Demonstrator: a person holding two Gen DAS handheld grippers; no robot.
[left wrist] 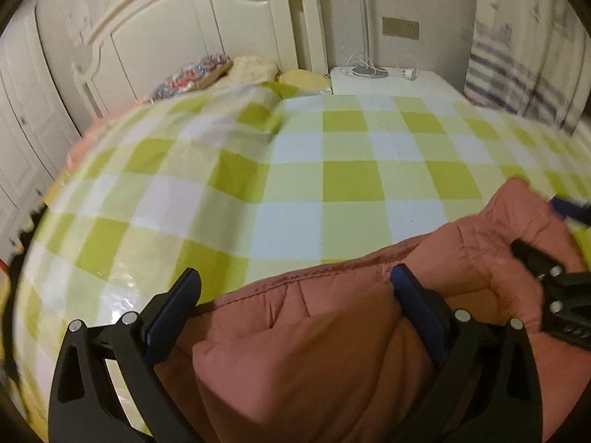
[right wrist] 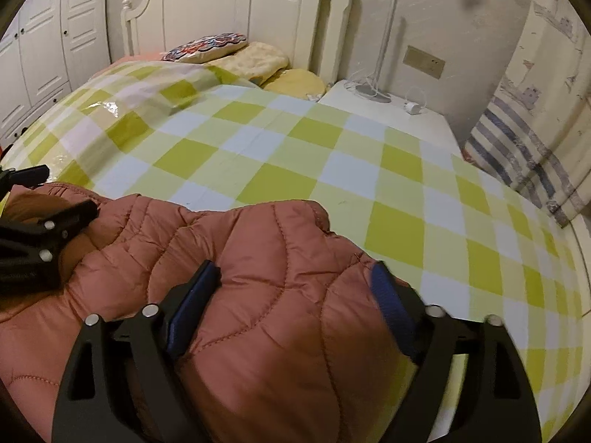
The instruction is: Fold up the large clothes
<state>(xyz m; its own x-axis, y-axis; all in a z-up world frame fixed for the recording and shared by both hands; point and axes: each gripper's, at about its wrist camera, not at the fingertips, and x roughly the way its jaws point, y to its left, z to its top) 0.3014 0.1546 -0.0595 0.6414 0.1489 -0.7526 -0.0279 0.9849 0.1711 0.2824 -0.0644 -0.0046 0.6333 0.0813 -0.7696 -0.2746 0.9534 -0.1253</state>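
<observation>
A rust-pink quilted puffer jacket (left wrist: 332,332) lies bunched at the near edge of a bed with a green, white and yellow checked cover (left wrist: 332,170). My left gripper (left wrist: 295,288) stands wide open, its blue-padded fingers on either side of a fold of the jacket. My right gripper (right wrist: 295,280) is also wide open, straddling a puffed part of the jacket (right wrist: 258,258). Each gripper shows in the other's view: the right one (left wrist: 554,288) at the right edge, the left one (right wrist: 40,236) at the left edge.
A white headboard (right wrist: 240,11) and pillows (right wrist: 255,59) are at the far end of the bed. A white nightstand (right wrist: 391,114) with a lamp and cable stands beside it. A striped cushion (right wrist: 524,155) leans at right. White wardrobe doors (right wrist: 44,48) are at left.
</observation>
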